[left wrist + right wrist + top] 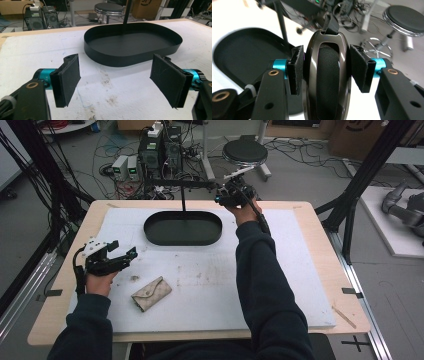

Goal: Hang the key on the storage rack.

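Observation:
My right gripper (325, 68) is shut on a glossy dark oval object with a black leather-like inset, a key fob (327, 75), held upright between the pads. In the high view that gripper (234, 194) is raised near the right end of the black oval tray (183, 228). My left gripper (116, 256) hovers low at the left of the white mat, jaws wide open and empty; in its own view the gripper (115, 83) faces the tray (132, 45). A beige quilted wallet (151, 293) lies on the mat to the right of the left hand.
A thin black post (183, 195) rises from the tray. The white mat (210, 285) covers a wooden table (320, 220). Behind the table stand a round stool (245, 151), computer cases (160, 147) and cables on the floor.

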`<state>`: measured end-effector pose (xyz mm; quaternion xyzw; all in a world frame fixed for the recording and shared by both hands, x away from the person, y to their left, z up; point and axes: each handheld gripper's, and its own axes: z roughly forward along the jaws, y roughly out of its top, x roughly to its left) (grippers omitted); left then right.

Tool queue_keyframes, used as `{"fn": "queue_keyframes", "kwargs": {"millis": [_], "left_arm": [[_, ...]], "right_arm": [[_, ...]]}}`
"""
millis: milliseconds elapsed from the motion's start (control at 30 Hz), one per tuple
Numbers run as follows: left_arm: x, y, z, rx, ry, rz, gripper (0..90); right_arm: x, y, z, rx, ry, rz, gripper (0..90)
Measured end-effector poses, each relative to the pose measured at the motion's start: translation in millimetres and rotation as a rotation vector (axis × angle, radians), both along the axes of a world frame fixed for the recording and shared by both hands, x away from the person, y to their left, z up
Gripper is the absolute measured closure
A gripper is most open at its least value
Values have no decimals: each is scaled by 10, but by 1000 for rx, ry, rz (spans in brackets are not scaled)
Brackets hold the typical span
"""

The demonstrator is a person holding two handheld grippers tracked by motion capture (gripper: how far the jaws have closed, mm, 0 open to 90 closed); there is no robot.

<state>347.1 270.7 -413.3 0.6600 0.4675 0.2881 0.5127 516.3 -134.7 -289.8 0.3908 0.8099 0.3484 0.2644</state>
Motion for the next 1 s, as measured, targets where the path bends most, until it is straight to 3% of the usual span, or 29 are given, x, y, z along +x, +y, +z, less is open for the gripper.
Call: {"fn": "queue_keyframes", "kwargs": {"millis": [233, 267, 433, 567, 733, 900, 1000], "left_arm": [[-10, 8, 3, -3, -2, 5, 235], [-10, 12, 2, -2, -1, 6, 235], [-3, 9, -5, -4, -1, 6, 235], [-5, 12, -5, -9, -2, 7, 235], [-6, 17, -5, -11, -1, 6, 235], [-9, 20, -1, -13, -10, 5, 235], [-14, 23, 4, -20, -10, -2, 235]], "right_arm": [[50, 10, -268, -37, 39, -4, 495], [77, 20, -356, -25, 64, -5, 494], [118, 41, -482, 17, 63, -4, 493], [140, 78, -570, 22, 64, -16, 486], [114, 66, -519, 42, 35, -5, 470], [-1, -29, -378, 63, 11, 46, 440], [-165, -175, -261, 42, 26, 78, 308]]}}
